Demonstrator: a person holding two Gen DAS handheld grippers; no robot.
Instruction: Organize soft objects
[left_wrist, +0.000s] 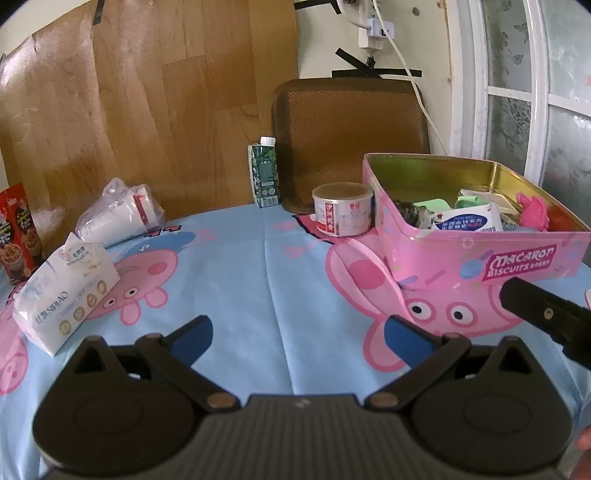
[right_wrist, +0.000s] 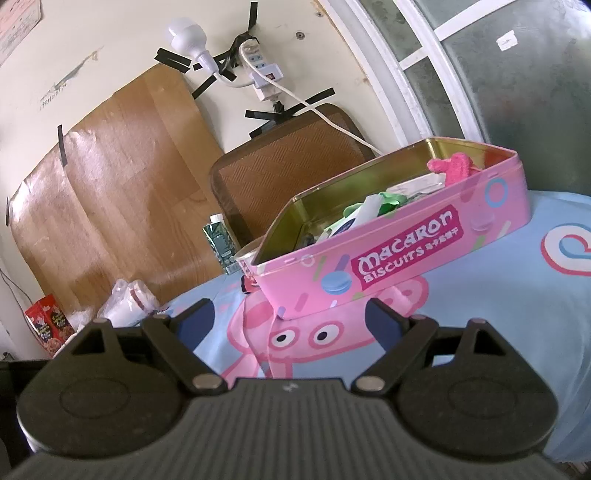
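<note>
soft things, a pink cloth and a white tissue pack among them, lie inside the pink biscuit tin on the tabletop. both left tongs and right tongs hover with jaws spread apart, gripping nothing. another tissue pack rests well apart at the left, near a bag of paper cups.

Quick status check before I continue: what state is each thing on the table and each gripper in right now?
Pink biscuit tin: lid off, partly filled with soft items.
Tissue pack: lying on the tablecloth, outside the tin.
Bagged paper cups: on their side, outside the tin.
Round can: upright, closed.
Green carton: upright, capped.
Left gripper: open, empty.
Right gripper: open, empty.
</note>
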